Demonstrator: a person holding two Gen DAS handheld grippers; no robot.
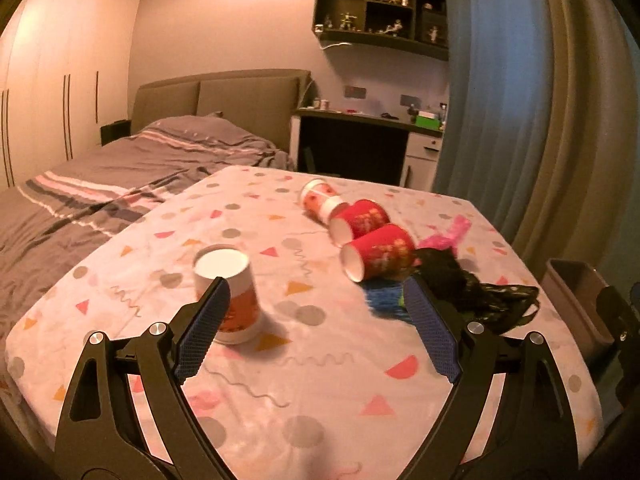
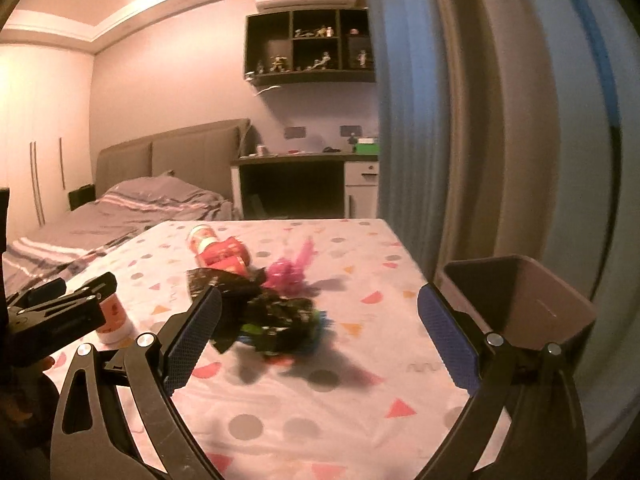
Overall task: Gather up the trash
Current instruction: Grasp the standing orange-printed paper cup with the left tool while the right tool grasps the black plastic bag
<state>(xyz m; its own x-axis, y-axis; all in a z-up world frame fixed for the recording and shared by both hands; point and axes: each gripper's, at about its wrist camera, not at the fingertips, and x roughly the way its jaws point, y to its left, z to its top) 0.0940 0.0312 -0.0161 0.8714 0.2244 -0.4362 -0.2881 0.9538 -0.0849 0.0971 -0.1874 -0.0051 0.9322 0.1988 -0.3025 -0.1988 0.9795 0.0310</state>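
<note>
Left gripper (image 1: 316, 300): I have its jaws standing wide apart with nothing between the pads. It hangs over the near part of the table.

Right gripper (image 2: 320, 316): also spread wide and empty. It looks across the table toward the wrappers.

Table (image 1: 248, 408): covered in a pale cloth with coloured shapes, and all the trash I can see lies on it.

Upside-down cup (image 1: 230, 294): it stands on its rim just beyond my left gripper's left finger (image 1: 202, 334), off to that side rather than in the gap.

Fallen cups (image 1: 356, 228): three lie on their sides in a row farther out, their long axes running from far left to near right, with open mouths turned toward the left camera.

Wrappers (image 2: 276, 312): a dark crumpled heap with pink and blue bits, straight ahead of my right gripper and roughly centred in its gap, though the view is blurred.

Bin (image 2: 520, 300): a brown open box off the table's right edge, just behind my right gripper's right finger.

Nearer hand: I judge the right one better placed for the wrappers and the bin, the left for the upside-down cup.

Next move: push the right gripper forward so the heap sits between the pads.
</note>
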